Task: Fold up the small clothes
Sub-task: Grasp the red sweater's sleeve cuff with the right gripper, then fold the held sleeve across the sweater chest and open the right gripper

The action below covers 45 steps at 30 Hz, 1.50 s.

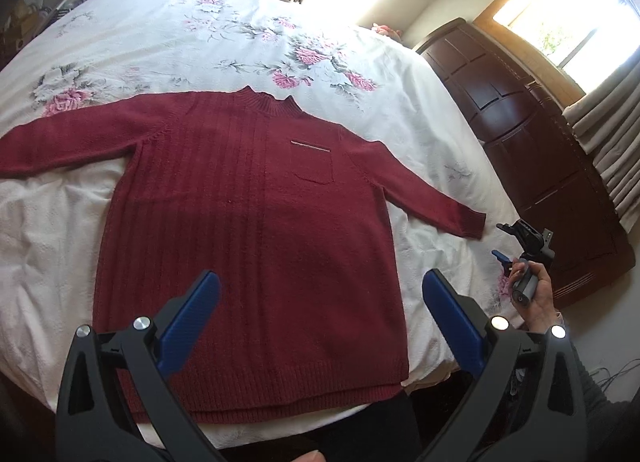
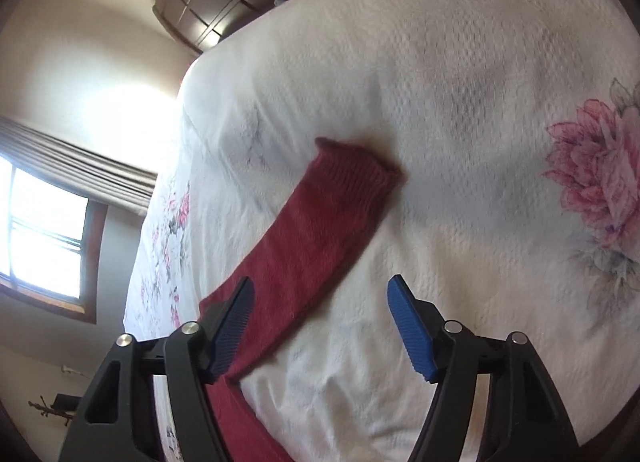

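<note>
On the floral bed (image 1: 120, 222), one maroon sweater (image 1: 248, 246) lay flat, front up, sleeves out sideways; right gripper (image 2: 320, 322), fingers spread and empty, hovered nearest its right sleeve cuff (image 2: 352, 170); left gripper (image 1: 320, 322), likewise spread, hovered above the hem.

Left wrist view high above the whole sweater (image 1: 248, 230); right wrist view close, tilted, on its shared sleeve (image 2: 320, 222).
</note>
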### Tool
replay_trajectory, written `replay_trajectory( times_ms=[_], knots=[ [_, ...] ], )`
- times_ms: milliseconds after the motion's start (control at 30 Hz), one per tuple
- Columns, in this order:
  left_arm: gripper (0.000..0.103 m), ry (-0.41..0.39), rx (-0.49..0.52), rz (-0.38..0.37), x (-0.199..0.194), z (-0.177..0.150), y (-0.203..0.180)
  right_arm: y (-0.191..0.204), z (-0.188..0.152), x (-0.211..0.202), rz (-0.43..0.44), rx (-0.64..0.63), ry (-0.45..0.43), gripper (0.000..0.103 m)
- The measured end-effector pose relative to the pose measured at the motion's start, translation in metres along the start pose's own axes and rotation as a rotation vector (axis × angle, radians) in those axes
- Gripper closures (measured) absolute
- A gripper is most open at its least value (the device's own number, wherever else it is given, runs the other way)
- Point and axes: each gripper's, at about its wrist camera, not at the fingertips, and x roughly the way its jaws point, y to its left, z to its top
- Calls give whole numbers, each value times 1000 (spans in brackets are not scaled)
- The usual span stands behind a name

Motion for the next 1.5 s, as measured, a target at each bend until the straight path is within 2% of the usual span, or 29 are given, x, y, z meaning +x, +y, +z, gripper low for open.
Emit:
replay_trajectory(
  times_ms=[100,300,367,567,633,700,800,900,1067,1167,1233,1300,1400,1500],
  knots=[
    [3,50,-15,-42,11,3,1,-13,26,24,4,51,-29,54],
    [3,66,18,-10,33,5,-9,-28,51,67,-100,69,-48,54],
    [3,79,19,-5,40,4,-11,-29,54,76,-110,60,-49,54],
    [3,121,0,6,54,1,-7,-8,56,94,-152,-52,-40,55],
    [3,138,-16,4,56,0,-3,-2,56,99,-171,-88,-35,66],
    [3,153,-44,-3,56,-2,3,1,56,97,-168,-115,-30,87],
    [3,157,-79,7,54,-4,12,15,54,92,-163,-163,-26,90],
    [3,154,-111,4,50,-5,22,38,48,79,-147,-228,-20,90],
    [3,173,-213,-86,45,-2,44,100,30,58,-117,-366,-16,90],
    [3,212,-278,-147,48,3,56,143,12,50,-89,-456,-5,90],
    [3,204,-312,-175,49,8,62,171,-4,47,-60,-505,8,90],
    [3,148,-310,-166,44,17,64,197,-21,48,-34,-543,28,90],
    [3,62,-255,-137,36,36,60,230,-48,55,7,-591,62,90],
    [3,58,-206,-148,38,61,55,256,-80,66,44,-634,102,90]
  ],
)
